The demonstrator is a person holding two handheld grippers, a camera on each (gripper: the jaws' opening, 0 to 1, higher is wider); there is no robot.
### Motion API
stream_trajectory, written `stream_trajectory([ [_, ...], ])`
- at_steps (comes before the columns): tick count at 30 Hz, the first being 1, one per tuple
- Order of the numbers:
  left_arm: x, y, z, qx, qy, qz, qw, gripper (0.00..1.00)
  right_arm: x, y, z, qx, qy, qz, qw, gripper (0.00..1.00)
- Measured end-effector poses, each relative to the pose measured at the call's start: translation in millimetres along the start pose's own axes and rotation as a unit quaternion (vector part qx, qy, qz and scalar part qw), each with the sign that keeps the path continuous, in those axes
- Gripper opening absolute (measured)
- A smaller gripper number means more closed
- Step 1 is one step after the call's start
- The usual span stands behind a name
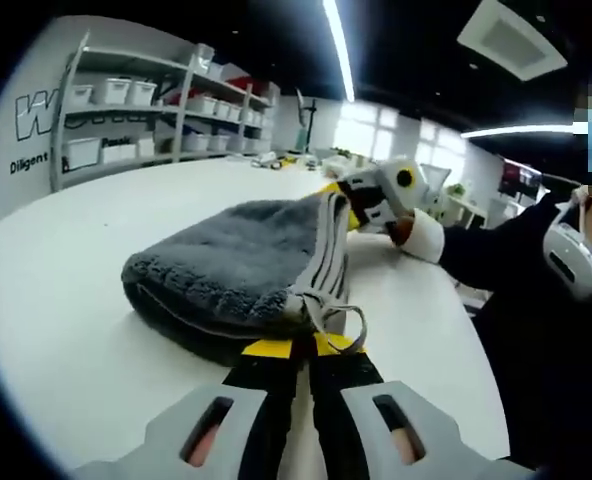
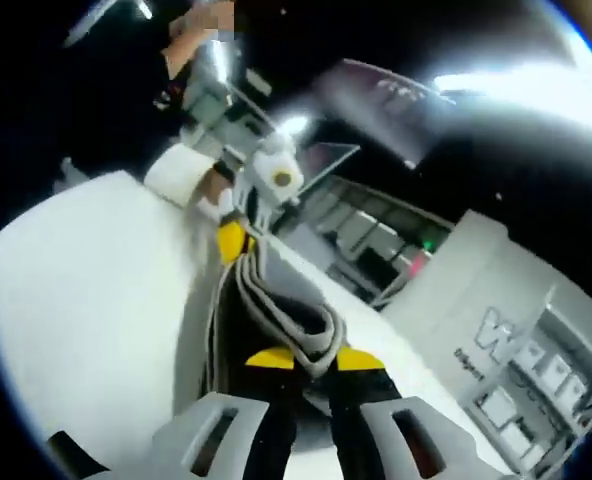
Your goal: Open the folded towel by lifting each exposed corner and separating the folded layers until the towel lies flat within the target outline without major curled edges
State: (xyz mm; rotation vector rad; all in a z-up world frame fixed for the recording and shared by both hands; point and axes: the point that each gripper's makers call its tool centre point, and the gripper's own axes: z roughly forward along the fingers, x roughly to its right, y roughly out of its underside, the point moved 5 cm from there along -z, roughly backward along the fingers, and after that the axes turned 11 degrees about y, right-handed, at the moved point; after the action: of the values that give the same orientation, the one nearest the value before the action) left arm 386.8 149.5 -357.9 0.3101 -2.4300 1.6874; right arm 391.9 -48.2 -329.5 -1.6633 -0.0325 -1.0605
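White table (image 1: 96, 290) carries the grey towel (image 1: 226, 270) at frame centre. Left gripper (image 1: 296, 347) pinches its near hem corner; right gripper (image 2: 301, 358), jaws pressed on the far end, faces it along the hem.

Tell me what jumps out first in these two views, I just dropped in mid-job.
The grey towel grabs the eye first: a plush folded bundle on the white table, mid-frame in the left gripper view. The left tongs are shut on its striped edge at the near end, and the right tongs clamp the far end. In the right gripper view, the towel's edge runs stretched between the right tongs and the left tongs.
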Motion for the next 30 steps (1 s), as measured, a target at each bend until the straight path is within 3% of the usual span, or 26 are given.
stream_trajectory([
  [3,7.8,-1.5,2,0.005,0.014,0.001,0.9999,0.04,8,-0.1,-1,0.006,0.009,0.007,0.9999,0.04],
  [12,26.4,4.1,8,-0.019,0.066,-0.008,0.9976,0.04,0,-9.9,-7,0.001,-0.024,0.126,0.9917,0.02],
  [19,35.9,7.6,4,-0.039,0.105,-0.005,0.9937,0.04,0,-21.4,-18,-0.005,-0.069,0.24,0.9682,0.01],
  [23,42.6,9.0,1,-0.044,0.135,-0.005,0.9898,0.04,0,-27.6,-21,0.0,-0.074,0.252,0.9648,0.0],
  [26,41.6,10.6,0,-0.048,0.132,0.001,0.9901,0.04,0,-29.2,-21,0.002,-0.077,0.259,0.9628,0.0],
  [29,41.7,6.5,-3,-0.032,0.135,0.015,0.9902,0.04,1,-29.8,-20,0.004,-0.073,0.262,0.9625,0.01],
  [30,39.5,0.9,-5,-0.01,0.13,0.044,0.9904,0.04,2,-30.0,-20,0.007,-0.071,0.262,0.9624,0.01],
])
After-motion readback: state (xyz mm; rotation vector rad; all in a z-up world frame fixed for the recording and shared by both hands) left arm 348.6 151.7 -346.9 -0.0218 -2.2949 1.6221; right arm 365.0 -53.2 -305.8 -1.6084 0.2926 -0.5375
